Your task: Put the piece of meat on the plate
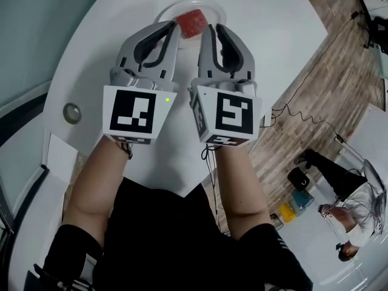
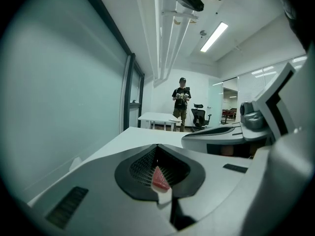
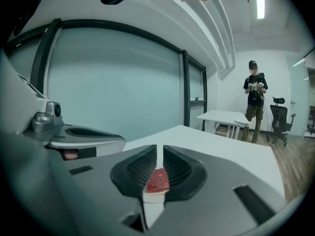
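Two grippers hang side by side over the white round tabletop (image 1: pixel 273 47), both aimed toward its far edge. The left gripper (image 1: pixel 171 29) has its jaws shut tip to tip and holds nothing. The right gripper (image 1: pixel 211 28) has its jaws drawn in to a thin slit, with nothing clamped between them either. The piece of meat (image 1: pixel 193 22), a red chunk, lies on the plate (image 1: pixel 167 10) at the far side of the tabletop, just beyond the tips of both grippers and between them. In each gripper view the meat shows only through the lower gap under the pads, clear of them. A small round metal fitting (image 1: pixel 72 113) sits in the tabletop at the near left. In the right gripper view a person (image 3: pixel 254 100) stands far off by another table, next to an office chair (image 3: pixel 280 117).
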`<state>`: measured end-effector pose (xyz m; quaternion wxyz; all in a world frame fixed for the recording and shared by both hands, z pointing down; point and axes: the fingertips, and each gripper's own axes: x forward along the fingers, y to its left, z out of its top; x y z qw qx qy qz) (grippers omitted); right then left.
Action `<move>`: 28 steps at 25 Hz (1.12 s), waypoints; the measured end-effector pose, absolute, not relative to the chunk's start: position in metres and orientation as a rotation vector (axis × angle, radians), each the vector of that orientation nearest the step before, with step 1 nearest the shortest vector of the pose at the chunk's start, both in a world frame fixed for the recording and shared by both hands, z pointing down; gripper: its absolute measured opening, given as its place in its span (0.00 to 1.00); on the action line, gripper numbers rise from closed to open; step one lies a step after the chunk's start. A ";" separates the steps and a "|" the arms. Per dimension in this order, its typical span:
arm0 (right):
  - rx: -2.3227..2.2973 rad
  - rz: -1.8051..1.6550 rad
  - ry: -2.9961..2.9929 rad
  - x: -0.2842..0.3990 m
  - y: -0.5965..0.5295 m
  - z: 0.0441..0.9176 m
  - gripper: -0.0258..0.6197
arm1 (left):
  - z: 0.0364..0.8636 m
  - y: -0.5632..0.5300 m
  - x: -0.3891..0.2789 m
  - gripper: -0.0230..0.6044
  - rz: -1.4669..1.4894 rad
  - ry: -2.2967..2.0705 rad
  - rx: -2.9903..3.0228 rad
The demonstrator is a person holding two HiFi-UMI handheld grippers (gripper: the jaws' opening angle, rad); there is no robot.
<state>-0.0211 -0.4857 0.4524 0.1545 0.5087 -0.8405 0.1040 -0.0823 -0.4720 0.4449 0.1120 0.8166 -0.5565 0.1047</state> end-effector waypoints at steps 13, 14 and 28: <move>1.574 0.185 -2.511 -0.002 -0.404 0.346 0.04 | 0.341 -0.392 -0.052 0.04 0.253 -1.652 2.551; 1.579 0.175 -2.520 -0.002 -0.399 0.339 0.04 | 0.335 -0.387 -0.051 0.04 0.249 -1.655 2.559; 1.626 0.031 -2.646 0.011 -0.335 0.261 0.04 | 0.264 -0.326 -0.050 0.04 0.185 -1.745 2.634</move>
